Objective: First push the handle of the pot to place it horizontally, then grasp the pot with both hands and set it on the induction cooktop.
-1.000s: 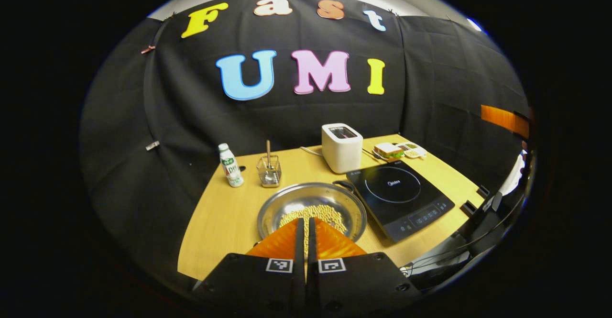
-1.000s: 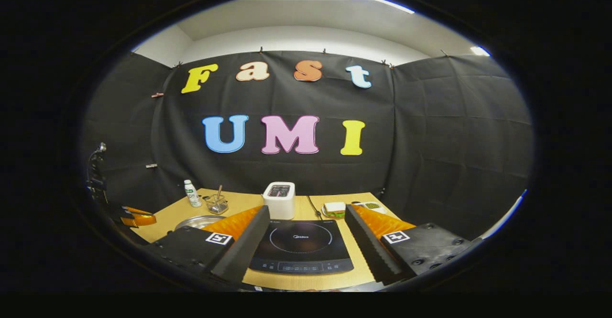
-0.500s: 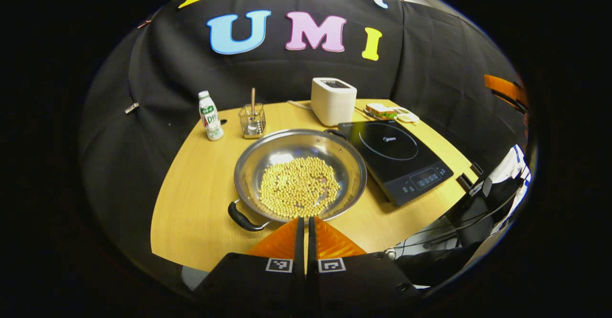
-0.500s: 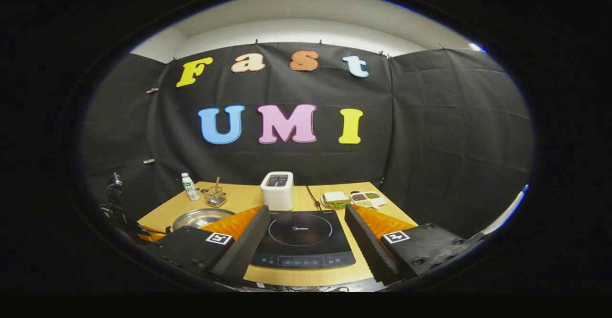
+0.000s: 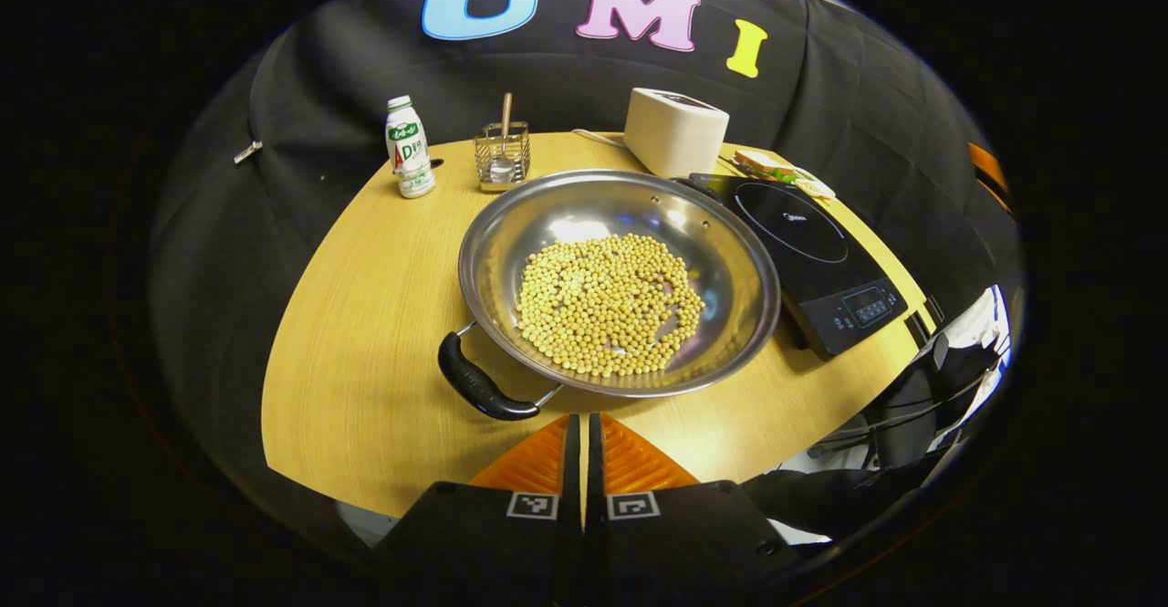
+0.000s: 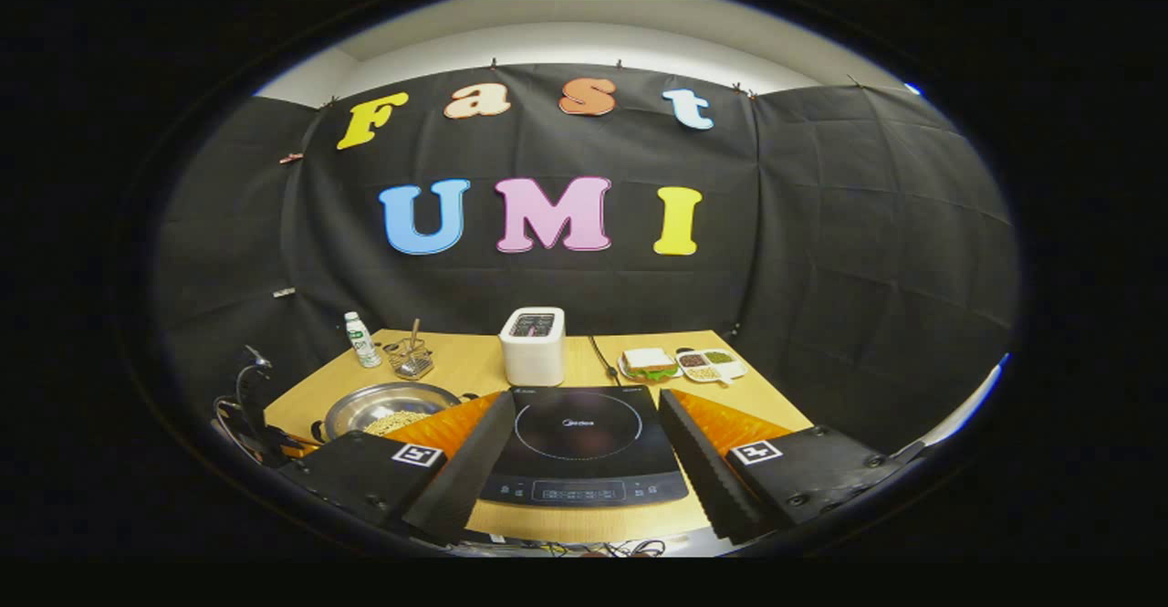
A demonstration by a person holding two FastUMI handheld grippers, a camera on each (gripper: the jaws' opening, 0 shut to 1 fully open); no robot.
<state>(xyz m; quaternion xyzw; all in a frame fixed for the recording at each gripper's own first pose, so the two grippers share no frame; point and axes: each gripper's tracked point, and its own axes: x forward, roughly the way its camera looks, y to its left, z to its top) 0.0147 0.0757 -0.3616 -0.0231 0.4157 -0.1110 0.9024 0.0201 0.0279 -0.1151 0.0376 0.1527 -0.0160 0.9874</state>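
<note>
Barely started imo: the steel pot of soybeans [image 5: 620, 283] sits on the wooden table [image 5: 365, 315] just left of the induction cooktop [image 6: 582, 447], its black handle [image 5: 476, 386] angled toward the left gripper [image 5: 584, 429] (fingers pressed together, empty). Right gripper view adds the right gripper [image 6: 584, 461], wide open, nothing held

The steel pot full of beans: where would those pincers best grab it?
Probably by its two black loop handles. On the wide shallow steel pot, the near black handle juts toward the table's front edge, so the shut left gripper would open and come from there. The far handle faces the black induction cooktop, suiting the open right gripper.
</note>
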